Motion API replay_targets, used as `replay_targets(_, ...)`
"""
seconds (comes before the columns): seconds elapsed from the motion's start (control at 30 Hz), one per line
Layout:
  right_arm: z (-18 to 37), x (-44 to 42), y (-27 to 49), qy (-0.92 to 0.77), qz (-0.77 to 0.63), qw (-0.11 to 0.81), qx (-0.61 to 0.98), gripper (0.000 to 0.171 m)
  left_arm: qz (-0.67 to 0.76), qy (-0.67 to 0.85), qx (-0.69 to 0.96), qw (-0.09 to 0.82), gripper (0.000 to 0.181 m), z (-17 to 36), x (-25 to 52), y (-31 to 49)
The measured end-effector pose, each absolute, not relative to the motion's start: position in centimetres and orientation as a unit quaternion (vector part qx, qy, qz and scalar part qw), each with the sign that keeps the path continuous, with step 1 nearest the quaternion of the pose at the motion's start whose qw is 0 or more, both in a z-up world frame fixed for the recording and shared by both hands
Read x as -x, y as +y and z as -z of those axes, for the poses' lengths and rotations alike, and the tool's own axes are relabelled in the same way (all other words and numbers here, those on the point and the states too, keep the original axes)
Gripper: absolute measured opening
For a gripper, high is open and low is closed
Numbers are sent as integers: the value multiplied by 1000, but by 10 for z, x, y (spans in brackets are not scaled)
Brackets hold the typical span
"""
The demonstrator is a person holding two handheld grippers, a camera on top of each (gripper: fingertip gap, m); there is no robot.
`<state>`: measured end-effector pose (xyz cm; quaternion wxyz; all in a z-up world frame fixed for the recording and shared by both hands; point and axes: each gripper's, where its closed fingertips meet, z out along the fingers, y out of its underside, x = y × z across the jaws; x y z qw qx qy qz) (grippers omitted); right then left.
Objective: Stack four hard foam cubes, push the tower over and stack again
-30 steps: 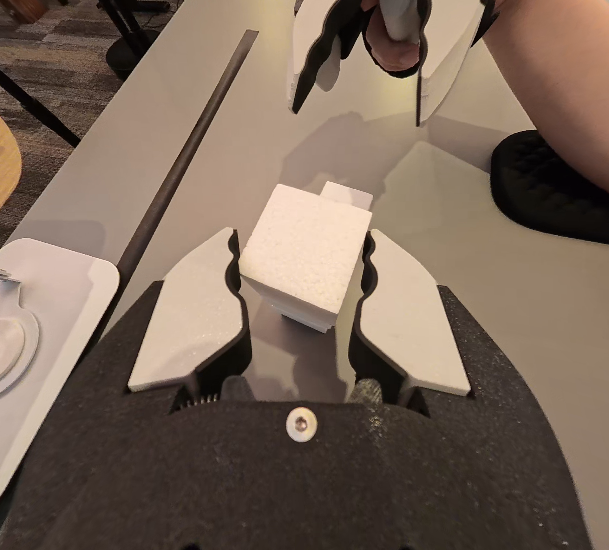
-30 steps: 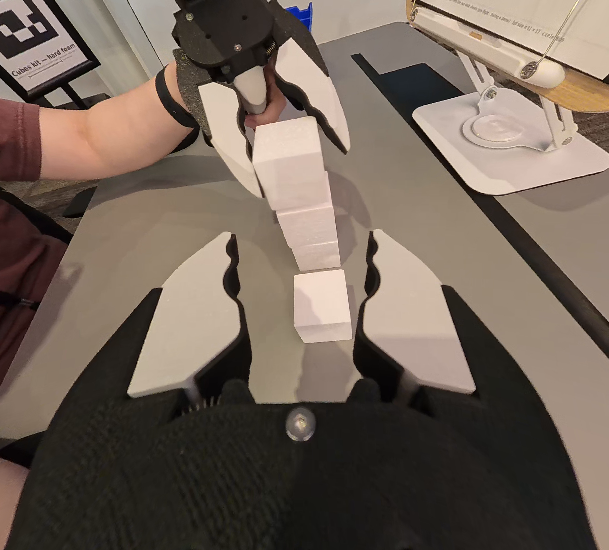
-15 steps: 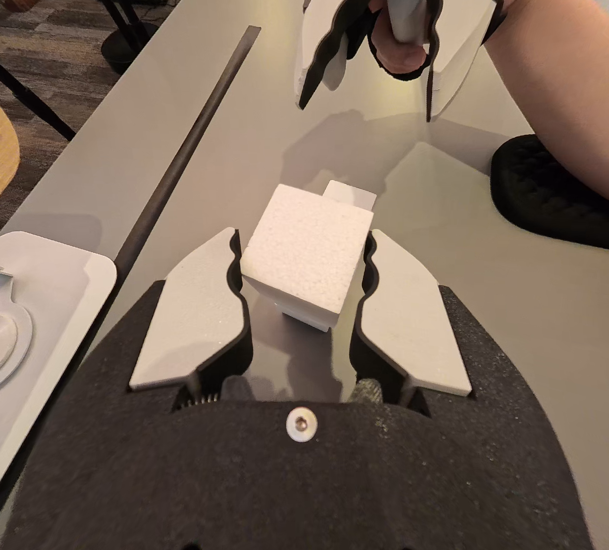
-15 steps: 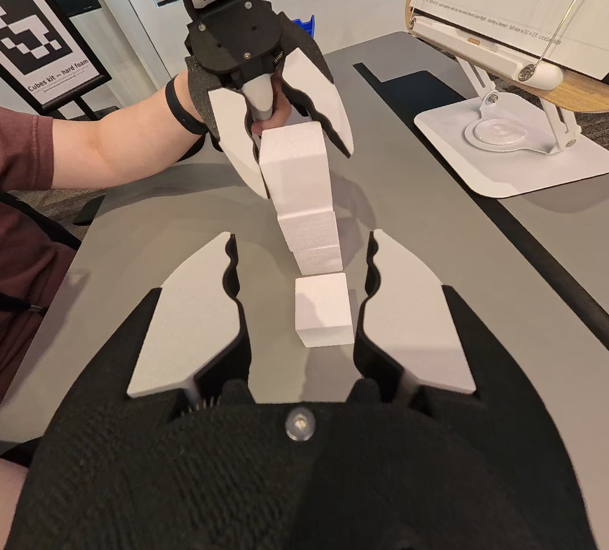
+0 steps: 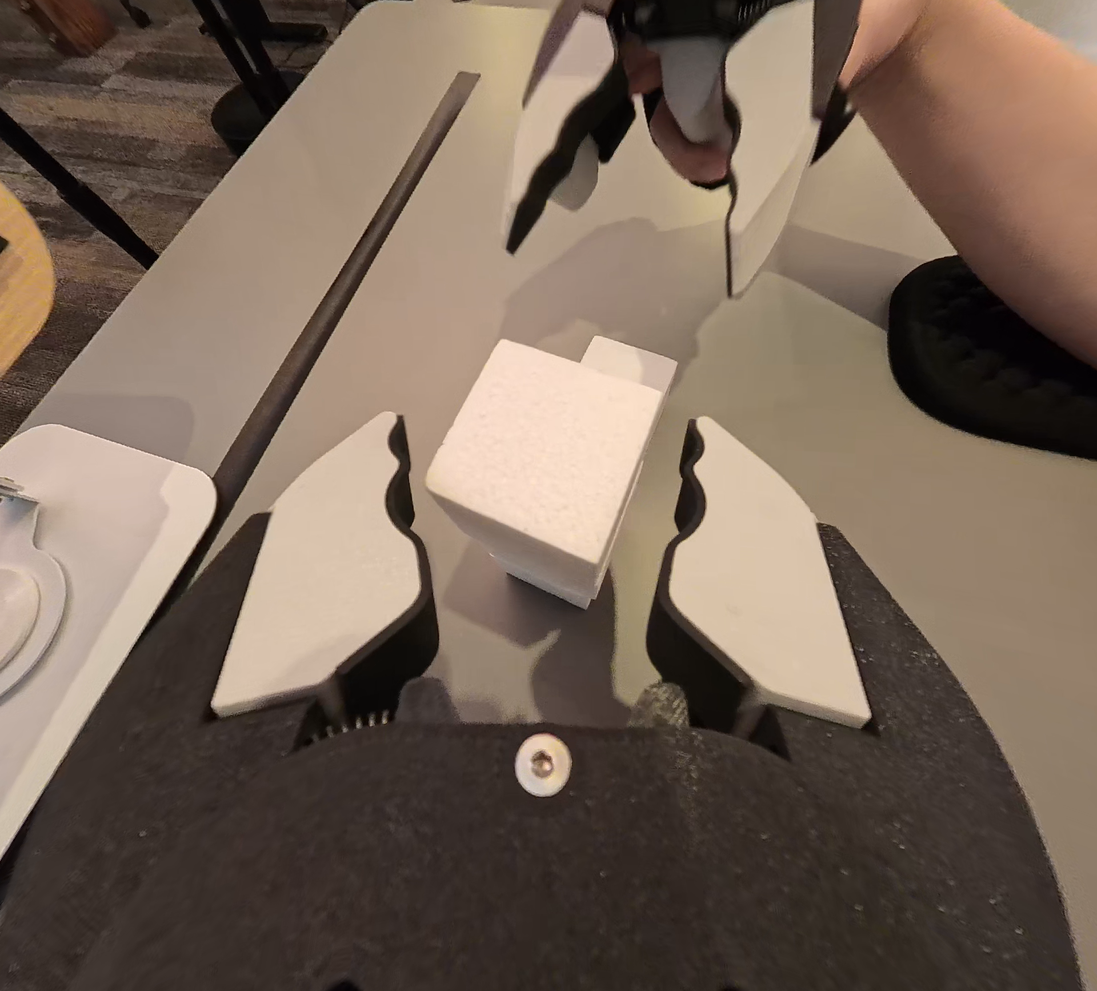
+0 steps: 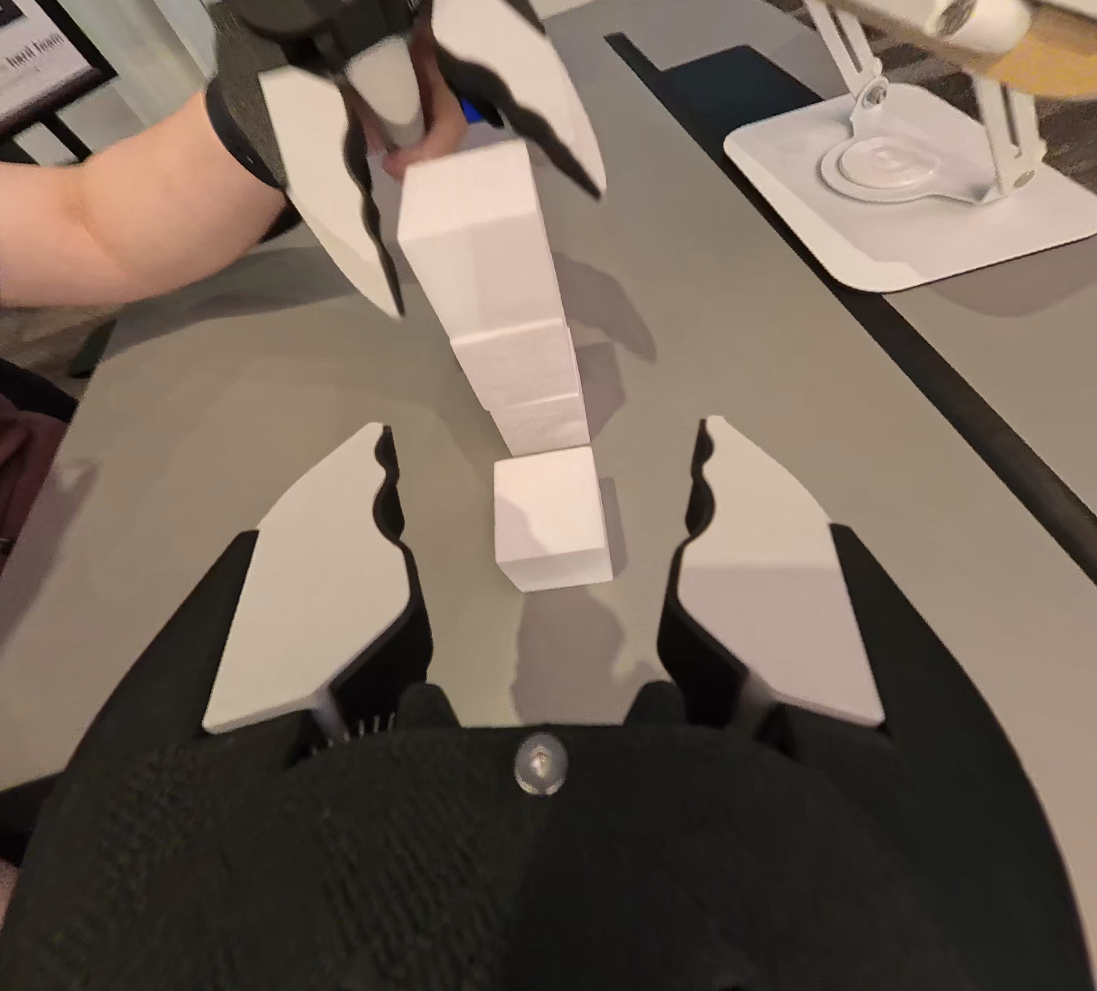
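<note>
Both grippers open; tower (image 6: 498, 303) standing; loose cube (image 6: 549, 517) beside

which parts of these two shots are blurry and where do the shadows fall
Left wrist view: the far right tool is motion-smeared, the top cube sharp, soft shadows on the table under it. Right wrist view: the left tool and stand are smeared, the tower softer; its shadow falls right; wide-angle bending at the edges.
</note>
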<state>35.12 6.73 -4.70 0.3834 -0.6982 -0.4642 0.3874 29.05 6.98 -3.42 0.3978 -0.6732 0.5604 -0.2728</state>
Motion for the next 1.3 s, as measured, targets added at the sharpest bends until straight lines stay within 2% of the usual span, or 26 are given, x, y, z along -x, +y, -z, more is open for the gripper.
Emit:
replay_targets(0.23,109,-350,56,-530,-294,271,748,88,278,498,669,477,86,-4,-253,72)
replay_targets(0.3,117,-351,56,-548,-256,261,753,82,250,482,663,515,81,-14,-237,80)
replay_targets(0.43,128,-352,55,-549,-253,243,759,71,198,464,682,530,80,-26,-208,88)
replay_targets(0.5,132,-355,54,-546,-265,236,759,58,175,439,689,549,78,-37,-193,95)
replay_targets(0.6,128,-359,55,-533,-283,245,759,56,187,416,686,567,75,-55,-179,92)
replay_targets(0.77,80,-370,62,-495,-323,335,734,56,185,387,680,595,69,-77,-154,89)
replay_targets(0.97,-52,-373,79,-345,-402,507,680,55,170,360,681,614,65,-91,-134,89)
replay_targets(1.07,-81,-347,71,-357,-369,530,675,55,160,348,689,615,62,-90,-130,93)
replay_targets(1.3,-65,-297,61,-466,-258,466,706,56,167,359,706,587,60,-74,-144,96)
